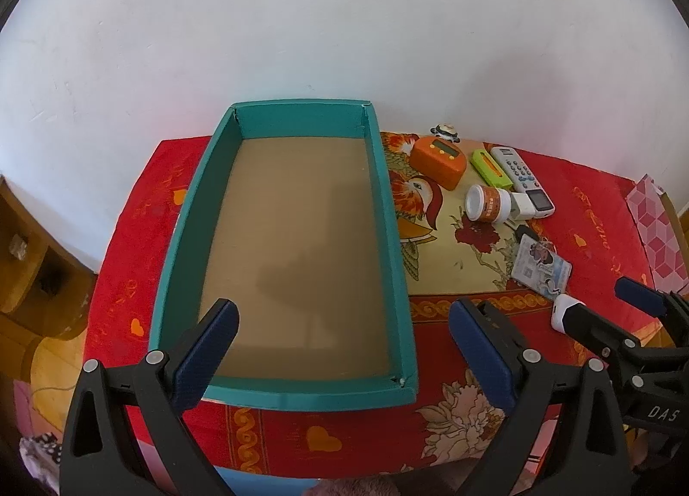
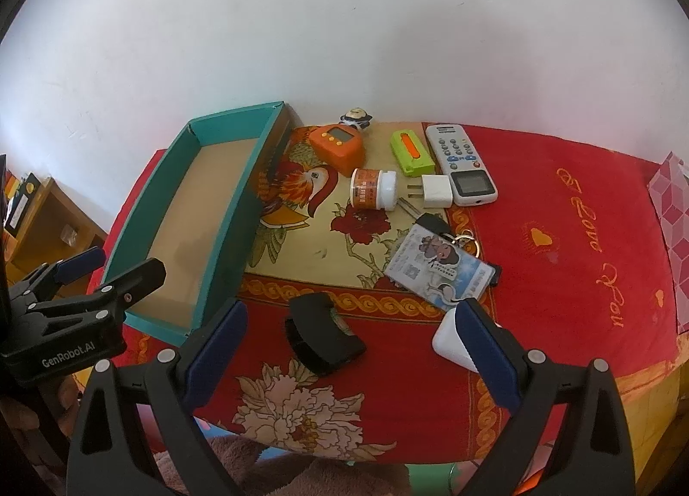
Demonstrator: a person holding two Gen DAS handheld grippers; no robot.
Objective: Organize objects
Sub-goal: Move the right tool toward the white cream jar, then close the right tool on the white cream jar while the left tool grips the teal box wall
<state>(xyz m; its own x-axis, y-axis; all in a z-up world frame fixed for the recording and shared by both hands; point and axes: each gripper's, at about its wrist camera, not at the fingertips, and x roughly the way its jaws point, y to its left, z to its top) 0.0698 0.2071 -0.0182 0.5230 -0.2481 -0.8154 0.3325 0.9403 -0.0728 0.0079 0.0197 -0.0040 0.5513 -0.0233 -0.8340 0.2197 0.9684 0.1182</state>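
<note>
Both wide open, right claw (image 2: 351, 349) straddling black case (image 2: 323, 334), left claw (image 1: 340, 351) over empty box (image 1: 389, 211): risks nudging white gadget (image 2: 448, 341) beside right finger.

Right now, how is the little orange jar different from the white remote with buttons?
The small orange jar with a white lid is round and lies tipped on its side; the long white remote control is flat and lies face up. The jar is short, the remote much longer. Both rest on the red flowered cloth, outside the teal cardboard box.
</note>
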